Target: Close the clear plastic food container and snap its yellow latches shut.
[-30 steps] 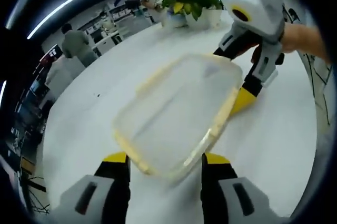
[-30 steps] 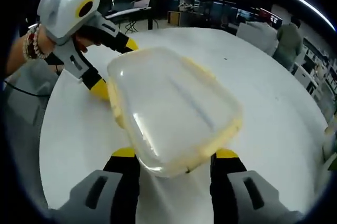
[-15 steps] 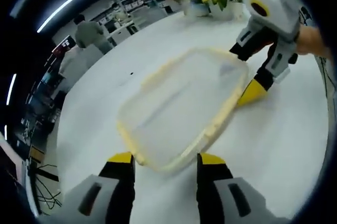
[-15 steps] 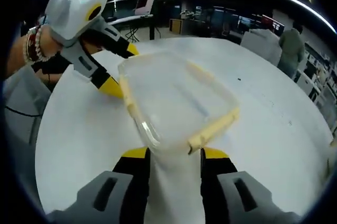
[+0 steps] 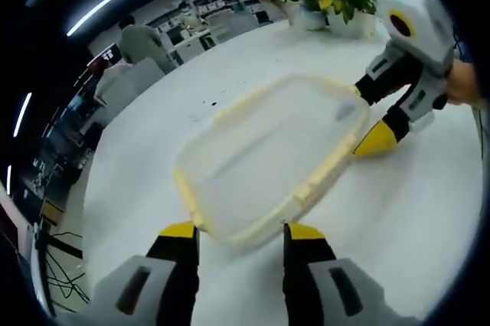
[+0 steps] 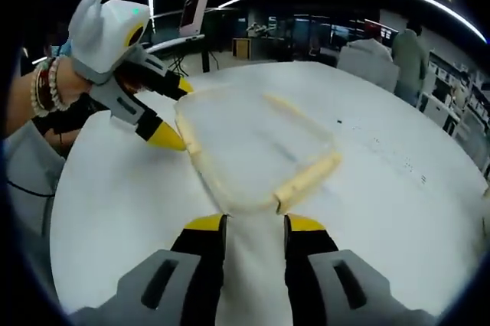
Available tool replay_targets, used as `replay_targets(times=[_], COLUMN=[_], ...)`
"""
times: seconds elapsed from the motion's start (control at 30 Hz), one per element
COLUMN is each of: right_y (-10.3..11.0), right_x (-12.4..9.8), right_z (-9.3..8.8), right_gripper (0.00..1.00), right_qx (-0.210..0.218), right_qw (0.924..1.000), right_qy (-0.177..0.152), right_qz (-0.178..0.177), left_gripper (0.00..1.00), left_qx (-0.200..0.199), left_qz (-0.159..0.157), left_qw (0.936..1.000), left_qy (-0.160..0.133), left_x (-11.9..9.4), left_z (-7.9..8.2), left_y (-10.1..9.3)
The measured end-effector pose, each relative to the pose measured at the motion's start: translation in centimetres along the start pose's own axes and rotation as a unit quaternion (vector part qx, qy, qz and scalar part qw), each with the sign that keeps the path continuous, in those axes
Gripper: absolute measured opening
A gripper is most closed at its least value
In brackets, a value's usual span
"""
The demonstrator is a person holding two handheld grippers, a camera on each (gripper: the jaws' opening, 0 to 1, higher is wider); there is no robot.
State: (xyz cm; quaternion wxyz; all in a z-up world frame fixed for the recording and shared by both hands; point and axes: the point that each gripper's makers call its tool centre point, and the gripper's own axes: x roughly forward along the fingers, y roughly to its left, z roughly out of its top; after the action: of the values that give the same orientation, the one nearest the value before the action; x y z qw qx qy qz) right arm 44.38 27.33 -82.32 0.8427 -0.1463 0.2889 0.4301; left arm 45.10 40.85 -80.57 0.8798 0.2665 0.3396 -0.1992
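Clear plastic container, matt white table

No text, label, brand, number or sign can be read in either view; the container, the table and the far screens carry nothing legible

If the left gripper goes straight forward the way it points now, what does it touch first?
Most likely the near short edge of the clear container, which lies just ahead of the left gripper on the white table. The jaws stand open around that edge; depth is unclear.
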Motion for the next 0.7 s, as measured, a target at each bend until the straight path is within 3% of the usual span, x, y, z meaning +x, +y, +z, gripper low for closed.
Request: replay_targets(times=[0.1, 0.37, 0.47, 0.57, 0.63, 0.7], right_y=[0.0, 0.2, 0.3, 0.5, 0.9, 1.6], right_x=[0.0, -0.9, -2.2, -3.4, -4.3, -5.7], right_z=[0.0, 0.6, 1.1, 1.8, 2.4, 2.4], right_gripper=[0.27, 0.27, 0.27, 0.33, 0.4, 0.42], right_qx=[0.019, 0.005, 0.004, 0.008, 0.01, 0.006], right_qw=[0.9998, 0.9999, 0.9998, 0.9996, 0.9993, 0.999], right_qy=[0.004, 0.006, -0.002, -0.016, -0.031, -0.038], right_qz=[-0.001, -0.012, -0.017, -0.021, -0.021, -0.022], left_gripper=[0.36, 0.36, 0.44, 0.54, 0.66, 0.71], left_qx=[-0.001, 0.01, 0.023, 0.029, 0.027, 0.004], left_qz=[-0.003, -0.005, -0.019, -0.028, -0.039, -0.052], left_qw=[1.0, 0.9999, 0.9996, 0.9992, 0.9988, 0.9981], left_qy=[0.0, -0.001, 0.001, -0.003, -0.013, -0.034], left_x=[0.0, -0.7, -1.9, -3.1, -4.1, -5.7], left_z=[0.0, 0.0, -0.2, -0.3, -0.2, 0.1], left_y=[-0.1, -0.4, -1.3, -1.6, -2.1, -2.4])
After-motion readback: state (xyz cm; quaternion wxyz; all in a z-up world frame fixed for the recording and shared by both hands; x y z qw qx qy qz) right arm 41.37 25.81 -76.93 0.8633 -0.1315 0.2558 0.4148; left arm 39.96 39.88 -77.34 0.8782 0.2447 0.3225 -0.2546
